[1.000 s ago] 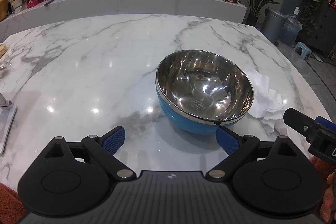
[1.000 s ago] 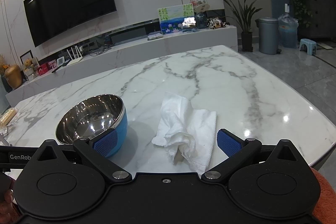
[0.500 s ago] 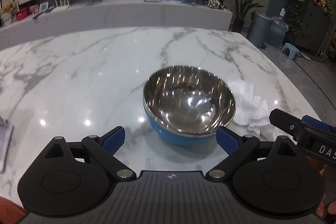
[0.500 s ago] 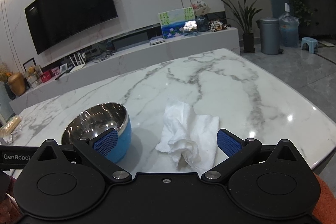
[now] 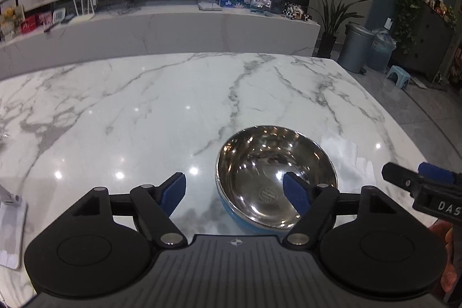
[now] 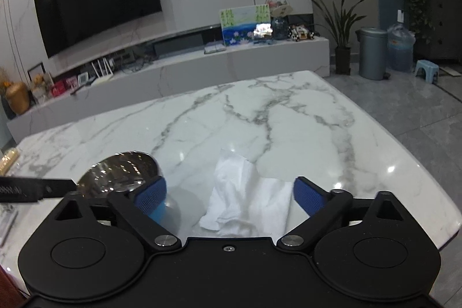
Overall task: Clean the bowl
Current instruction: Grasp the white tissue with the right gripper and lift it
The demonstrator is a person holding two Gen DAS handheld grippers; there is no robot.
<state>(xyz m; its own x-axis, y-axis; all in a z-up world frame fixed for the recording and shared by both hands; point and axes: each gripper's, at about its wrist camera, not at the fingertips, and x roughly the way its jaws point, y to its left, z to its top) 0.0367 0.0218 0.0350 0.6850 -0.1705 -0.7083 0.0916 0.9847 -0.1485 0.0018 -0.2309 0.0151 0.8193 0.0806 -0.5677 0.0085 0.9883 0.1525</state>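
Note:
A steel bowl (image 5: pixel 271 175) with a blue outside stands on the white marble table (image 5: pixel 161 111); it also shows in the right wrist view (image 6: pixel 121 172). A crumpled white cloth (image 6: pixel 245 198) lies just right of the bowl, also in the left wrist view (image 5: pixel 346 160). My left gripper (image 5: pixel 235 194) is open and empty, with its right fingertip over the bowl's near rim. My right gripper (image 6: pixel 229 197) is open and empty, with the cloth lying between its fingers. Its black and blue tip shows in the left wrist view (image 5: pixel 421 181).
A white flat object (image 5: pixel 11 227) lies at the table's left near edge. The table's right edge (image 6: pixel 427 178) drops to a grey tiled floor. A long white cabinet (image 6: pixel 184 77) with a TV above stands behind the table.
Both grippers have pulled back and tilted up. The bowl now sits lower and to the right in the left wrist view, under the right fingertip. Bowl and cloth have not moved.

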